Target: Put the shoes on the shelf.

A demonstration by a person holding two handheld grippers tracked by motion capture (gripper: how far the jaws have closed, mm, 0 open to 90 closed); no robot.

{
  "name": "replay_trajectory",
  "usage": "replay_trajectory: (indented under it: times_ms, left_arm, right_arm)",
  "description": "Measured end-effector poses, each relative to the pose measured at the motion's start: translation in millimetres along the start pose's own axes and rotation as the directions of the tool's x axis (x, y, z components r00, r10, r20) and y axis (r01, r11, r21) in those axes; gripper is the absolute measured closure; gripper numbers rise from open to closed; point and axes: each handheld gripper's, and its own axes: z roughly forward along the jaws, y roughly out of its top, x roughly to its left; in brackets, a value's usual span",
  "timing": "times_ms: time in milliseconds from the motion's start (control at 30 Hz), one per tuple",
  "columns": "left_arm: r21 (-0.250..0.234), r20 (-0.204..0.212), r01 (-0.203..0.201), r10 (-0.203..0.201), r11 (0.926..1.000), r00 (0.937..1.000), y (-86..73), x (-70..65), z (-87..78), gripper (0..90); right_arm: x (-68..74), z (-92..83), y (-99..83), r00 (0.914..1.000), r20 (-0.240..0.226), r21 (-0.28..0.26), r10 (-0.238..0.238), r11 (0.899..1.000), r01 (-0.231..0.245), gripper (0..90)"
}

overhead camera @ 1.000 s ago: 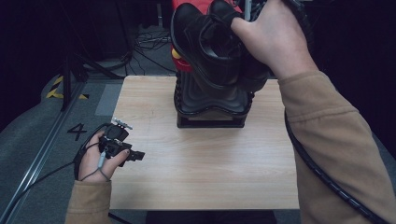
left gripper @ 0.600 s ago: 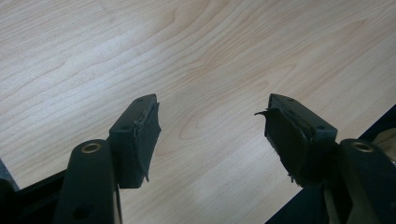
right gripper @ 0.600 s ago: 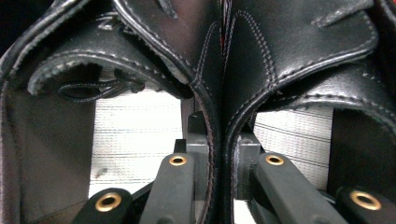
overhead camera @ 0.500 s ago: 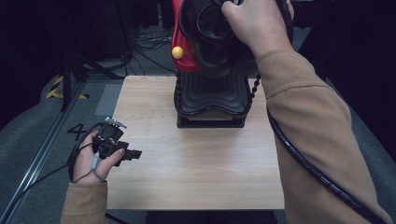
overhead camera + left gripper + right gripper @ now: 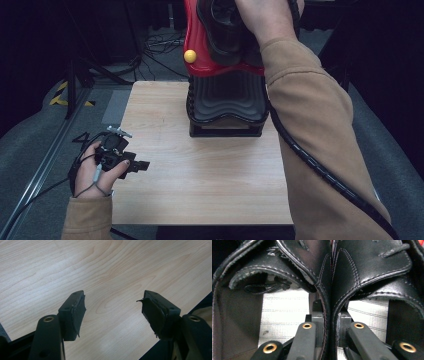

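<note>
Two grippers, two black shoes, one black-and-red rack, one yellow ball. At the lower left of the high view, the left gripper (image 5: 142, 165) rests on the table (image 5: 210, 180), jaws wide apart and empty; the left gripper view confirms bare wood between them. At the top centre, the right gripper (image 5: 331, 322) is clamped on the two black shoes (image 5: 332, 277), pinching their adjoining collars, a grip the right gripper view alone shows. Beneath stands the rack (image 5: 227, 102), the yellow ball (image 5: 190, 56) beside it.
</note>
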Motion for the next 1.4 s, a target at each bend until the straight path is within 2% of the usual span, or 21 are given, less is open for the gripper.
replay_trajectory:
  times_ms: [200, 433, 667, 700, 767, 900, 1100, 1167, 1233, 1300, 1400]
  left_arm:
    - [-0.009, 0.001, 0.028, -0.027, 0.9996, 0.9996, -7.1, 7.4, -3.2, 36.0]
    - [-0.024, -0.002, 0.043, -0.044, 0.9988, 0.9991, -13.7, 9.4, -9.1, 36.0]
    - [-0.021, -0.001, 0.038, -0.038, 0.9991, 0.9993, -12.1, 7.1, -8.0, 36.0]
    - [-0.019, -0.001, 0.032, -0.032, 0.9993, 0.9995, -11.2, 5.6, -7.5, 36.0]
    - [-0.019, 0.001, 0.031, -0.031, 0.9993, 0.9995, -10.9, 4.4, -7.7, 35.9]
    - [-0.021, -0.002, 0.031, -0.031, 0.9993, 0.9995, -11.1, 5.4, -8.4, 35.9]
    - [-0.019, 0.0, 0.03, -0.03, 0.9994, 0.9996, -11.4, 5.7, -7.6, 35.9]
    - [-0.019, -0.001, 0.03, -0.03, 0.9994, 0.9995, -11.4, 6.2, -7.9, 35.9]
    - [-0.018, -0.002, 0.033, -0.033, 0.9993, 0.9994, -11.4, 6.9, -8.0, 35.9]
    - [-0.015, -0.004, 0.04, -0.04, 0.9991, 0.9992, -11.4, 8.9, -6.7, 35.9]
    - [-0.011, -0.005, 0.037, -0.037, 0.9993, 0.9993, -9.9, 7.8, -5.2, 35.5]
  right_arm:
    - [2.3, 12.3, 10.6, 0.9999, 0.006, -0.027, 0.015, 1.0, -0.015, 81.5]
    - [-0.1, 19.6, 15.2, 0.9993, 0.018, -0.058, 0.033, 0.998, -0.032, 81.1]
    - [1.8, 25.5, 13.4, 0.9994, 0.013, -0.073, 0.032, 0.997, -0.031, 80.0]
    - [0.5, 34.3, 10.5, 0.9994, 0.009, -0.056, 0.032, 0.998, -0.032, 79.5]
    - [0.7, 38.3, 8.8, 0.9997, -0.001, -0.065, 0.025, 0.998, -0.025, 78.6]
    - [1.8, 37.2, 9.2, 0.9999, 0.014, -0.079, 0.004, 0.997, -0.003, 78.7]
    - [-2.5, 41.9, 11.4, 0.9999, 0.007, -0.111, -0.014, 0.994, 0.015, 78.8]
    - [-4.5, 44.4, 12.4, 0.9997, 0.017, -0.127, -0.015, 0.992, 0.017, 78.9]
    - [-7.7, 44.8, 12.3, 1.0, 0.002, -0.126, 0.007, 0.992, -0.006, 79.0]
    - [-7.7, 44.3, 12.0, 0.9999, -0.002, -0.123, 0.01, 0.992, -0.01, 78.9]
    - [-4.6, 42.4, 8.2, 0.9996, 0.027, -0.127, 0.0, 0.992, 0.004, 78.7]
